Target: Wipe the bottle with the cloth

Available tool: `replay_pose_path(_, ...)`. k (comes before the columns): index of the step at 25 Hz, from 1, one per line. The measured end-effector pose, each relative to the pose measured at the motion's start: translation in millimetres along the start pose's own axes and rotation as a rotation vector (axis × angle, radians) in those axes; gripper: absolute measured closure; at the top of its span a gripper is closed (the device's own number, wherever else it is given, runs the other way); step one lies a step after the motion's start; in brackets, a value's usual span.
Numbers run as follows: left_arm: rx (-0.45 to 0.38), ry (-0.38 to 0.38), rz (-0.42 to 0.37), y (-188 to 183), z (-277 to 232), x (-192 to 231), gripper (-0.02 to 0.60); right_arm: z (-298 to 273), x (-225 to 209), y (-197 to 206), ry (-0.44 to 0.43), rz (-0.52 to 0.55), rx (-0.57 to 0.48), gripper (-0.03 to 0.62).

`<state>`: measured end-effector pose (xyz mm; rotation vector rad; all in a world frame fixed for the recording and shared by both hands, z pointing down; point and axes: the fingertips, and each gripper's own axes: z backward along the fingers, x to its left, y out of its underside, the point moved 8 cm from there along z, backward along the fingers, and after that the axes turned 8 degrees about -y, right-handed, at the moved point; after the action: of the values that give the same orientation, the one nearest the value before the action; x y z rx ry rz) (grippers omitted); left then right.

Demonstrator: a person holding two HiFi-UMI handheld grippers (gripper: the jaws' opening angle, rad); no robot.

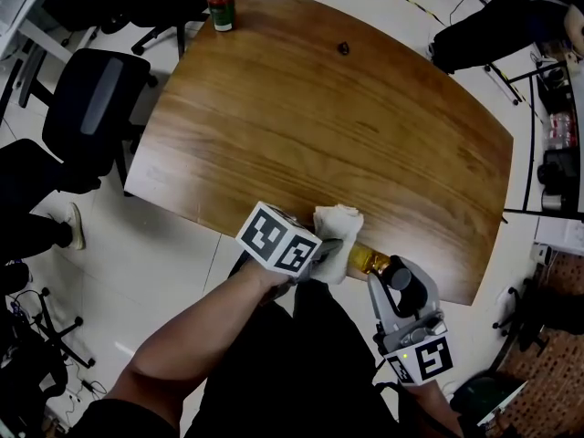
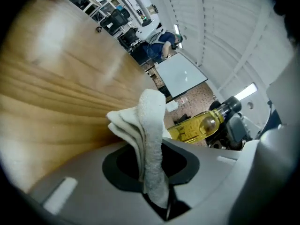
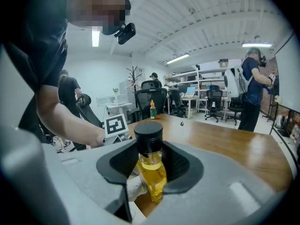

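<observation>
2 grippers working | right gripper [image 3: 150,165] jaws clamp 1 clear yellow-liquid bottle with black cap [image 3: 153,171] at its neck, steadying it over the near edge of the wooden bench [image 1: 347,126] | left gripper [image 2: 157,172] jaws pinch 1 folded white cloth [image 2: 150,125] against its body for wiping | 1 red sauce bottle [image 1: 220,4] stands far off, unused

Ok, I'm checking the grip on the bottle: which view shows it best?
The right gripper view: the bottle is clamped between the jaws of the right gripper, black cap and yellow liquid clear. The left gripper view shows its side beyond the cloth; the head view shows only a yellow sliver.
</observation>
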<state>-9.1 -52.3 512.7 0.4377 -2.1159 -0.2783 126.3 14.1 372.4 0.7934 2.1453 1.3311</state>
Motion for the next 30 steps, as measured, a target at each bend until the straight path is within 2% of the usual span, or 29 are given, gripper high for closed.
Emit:
replay_pose_path(4, 0.082, -0.151, -0.098, 0.6, -9.0, -3.3, 0.482, -0.9, -0.9, 1.2, 0.004, -0.009, 0.0, 0.453)
replay_pose_path(6, 0.09, -0.182, -0.132, 0.7, -11.3, -3.8, 0.481, -0.8, -1.4, 2.2, 0.002, -0.016, 0.005, 0.453)
replay_pose_path(8, 0.08, -0.186, -0.134, 2.1, -10.6, -3.8, 0.48, 0.0, -1.3, 2.7, 0.0, -0.019, 0.01, 0.453)
replay_pose_path(12, -0.023, -0.124, -0.079, 5.5, 10.8, -6.9, 0.479, 0.5, -3.3, 2.4, -0.008, -0.022, 0.011, 0.453)
replay_pose_path(14, -0.061, -0.032, -0.076, 14.6, 25.9, -15.5, 0.48, 0.6, -4.1, 2.3, -0.009, -0.027, 0.01, 0.453)
replay_pose_path(15, -0.054, 0.024, -0.094, 22.1, 32.2, -21.8, 0.48, 0.7, -4.4, 2.3, -0.009, -0.03, 0.009, 0.453)
replay_pose_path(17, -0.011, 0.135, -0.195, 39.0, 41.6, -39.2, 0.48, 1.0, -5.2, 2.2, -0.01, -0.033, 0.01, 0.453)
replay_pose_path(19, 0.031, 0.221, -0.362, 53.3, 44.9, -61.9, 0.48, 1.3, -5.7, 2.2, -0.01, -0.034, 0.011, 0.453)
replay_pose_path(21, 0.048, 0.249, -0.539, 60.9, 39.8, -82.4, 0.48, 1.0, -5.6, 2.3, -0.01, -0.037, 0.012, 0.453)
replay_pose_path(22, 0.047, 0.243, -0.601, 61.1, 33.7, -90.0, 0.48, 1.1, -5.6, 2.2, -0.01, -0.039, 0.012, 0.453)
replay_pose_path(23, 0.042, 0.234, -0.623, 59.0, 25.8, -95.9, 0.48, 1.5, -6.0, 2.0, -0.011, -0.042, 0.012, 0.453)
replay_pose_path(24, 0.033, 0.227, -0.599, 54.8, 17.1, -99.6, 0.48, 2.3, -7.1, 1.9, -0.012, -0.044, 0.012, 0.453)
replay_pose_path(27, 0.002, 0.236, -0.389, 38.9, -1.7, -97.3, 0.482, 4.4, -9.2, 2.7, -0.011, -0.049, 0.022, 0.453)
replay_pose_path(30, -0.001, 0.28, -0.248, 33.9, -0.8, -89.3, 0.482, 1.4, -4.8, 3.0, -0.019, -0.046, 0.031, 0.453)
